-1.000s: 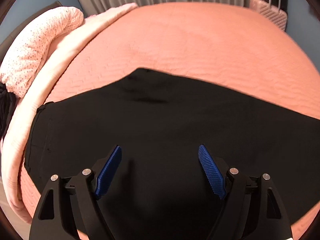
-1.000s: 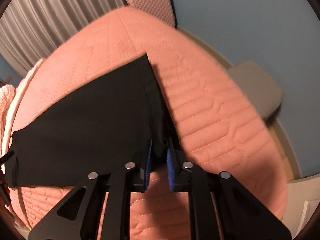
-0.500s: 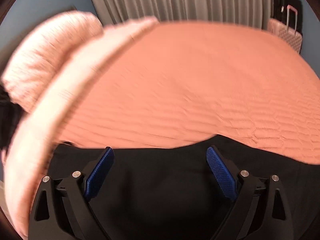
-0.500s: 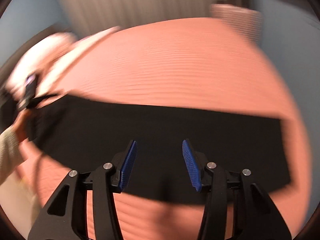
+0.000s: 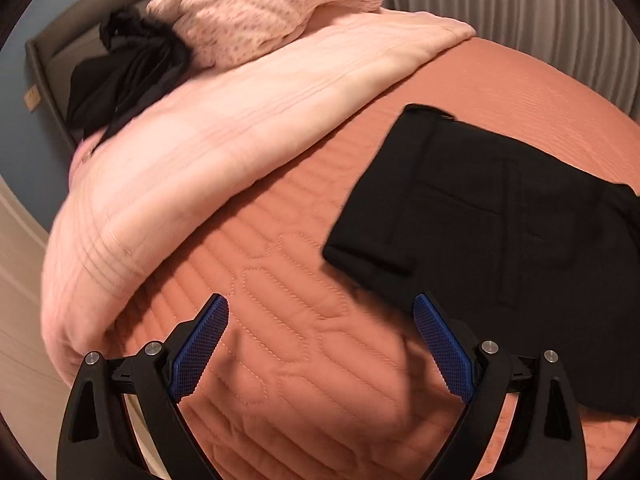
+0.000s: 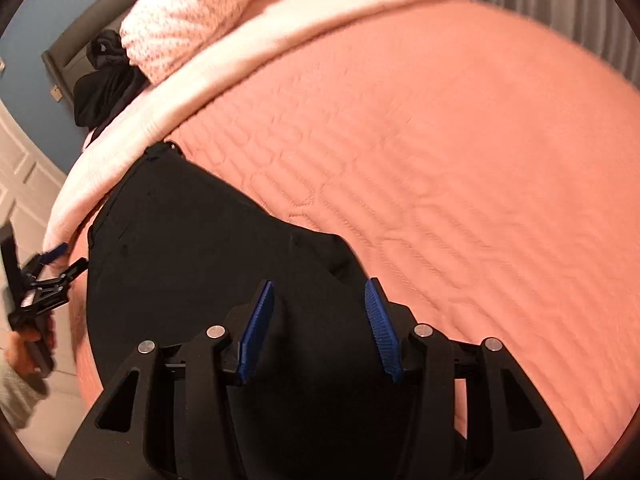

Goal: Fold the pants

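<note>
Black pants (image 5: 500, 232) lie folded flat on the bed's orange quilted cover (image 5: 288, 320), occupying the 3 o'clock side of the left wrist view, waistband end toward 12, one folded corner at centre. Left gripper (image 5: 320, 344) hangs over bare cover at 6 o'clock, jaws spread wide, nothing between them; its right-hand blue pad (image 5: 440, 348) sits just at the pants' lower edge, contact unclear. A pale pink blanket (image 5: 200, 168) is bunched from 9 to 12 o'clock, with a speckled pink pillow (image 5: 260, 8) on top at 11 and a dark crumpled garment (image 5: 120, 76) beside it at 10. In the right wrist view the pants (image 6: 192, 264) run from 9 o'clock down to 6, under the right gripper (image 6: 320, 320). Its jaws are about half spread, empty, pads clear of the fabric below them. The left gripper (image 6: 60, 260) shows small at 9 o'clock, off the pants' edge, held by a hand (image 6: 24, 352) with a light sleeve. Grey curtain (image 5: 540, 20) at 1 o'clock.
</note>
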Action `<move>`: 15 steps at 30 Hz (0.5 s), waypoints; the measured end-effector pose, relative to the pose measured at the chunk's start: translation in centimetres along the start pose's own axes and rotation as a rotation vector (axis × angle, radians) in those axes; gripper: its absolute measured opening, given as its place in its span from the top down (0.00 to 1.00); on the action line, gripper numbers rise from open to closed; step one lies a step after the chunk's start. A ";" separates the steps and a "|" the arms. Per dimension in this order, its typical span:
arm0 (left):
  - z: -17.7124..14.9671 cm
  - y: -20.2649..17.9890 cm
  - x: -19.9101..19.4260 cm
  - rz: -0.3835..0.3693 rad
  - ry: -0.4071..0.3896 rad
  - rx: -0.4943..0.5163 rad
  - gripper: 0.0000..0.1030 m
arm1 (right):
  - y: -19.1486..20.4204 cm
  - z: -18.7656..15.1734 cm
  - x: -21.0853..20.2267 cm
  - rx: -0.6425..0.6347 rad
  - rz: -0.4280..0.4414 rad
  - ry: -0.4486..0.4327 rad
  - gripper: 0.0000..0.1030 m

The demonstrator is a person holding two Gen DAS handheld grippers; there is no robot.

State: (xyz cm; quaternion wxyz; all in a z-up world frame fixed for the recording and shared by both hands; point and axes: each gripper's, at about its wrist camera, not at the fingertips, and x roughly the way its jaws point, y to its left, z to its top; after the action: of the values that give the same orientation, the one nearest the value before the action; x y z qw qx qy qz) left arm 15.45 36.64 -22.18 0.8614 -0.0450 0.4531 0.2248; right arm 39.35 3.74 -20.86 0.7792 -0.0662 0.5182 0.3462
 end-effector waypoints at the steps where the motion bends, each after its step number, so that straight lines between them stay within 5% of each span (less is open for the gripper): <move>1: 0.3 0.1 0.7 -0.009 0.002 0.002 0.10 | 0.2 0.1 0.6 -0.013 -0.010 0.010 0.56; 5: 2.6 -1.9 2.5 -0.014 -0.047 0.071 0.09 | -0.4 0.2 0.0 -0.023 -0.061 -0.050 0.70; 8: 5.5 -2.8 3.8 0.025 -0.115 0.099 0.09 | -1.7 0.4 0.5 0.056 -0.062 -0.107 0.69; 12: 6.5 -2.1 4.6 0.001 -0.057 0.093 0.08 | -1.5 -0.4 -1.1 0.118 -0.046 -0.117 0.62; 15: 4.5 0.3 2.6 0.036 -0.061 0.082 0.09 | 0.2 -1.8 -5.1 0.065 -0.213 -0.223 0.62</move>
State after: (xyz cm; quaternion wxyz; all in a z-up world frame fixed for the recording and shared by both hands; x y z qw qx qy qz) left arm 20.05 39.09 -21.59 0.8717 0.0052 0.4363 0.2229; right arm 36.71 0.64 -17.33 0.8661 -0.0565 0.4294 0.2497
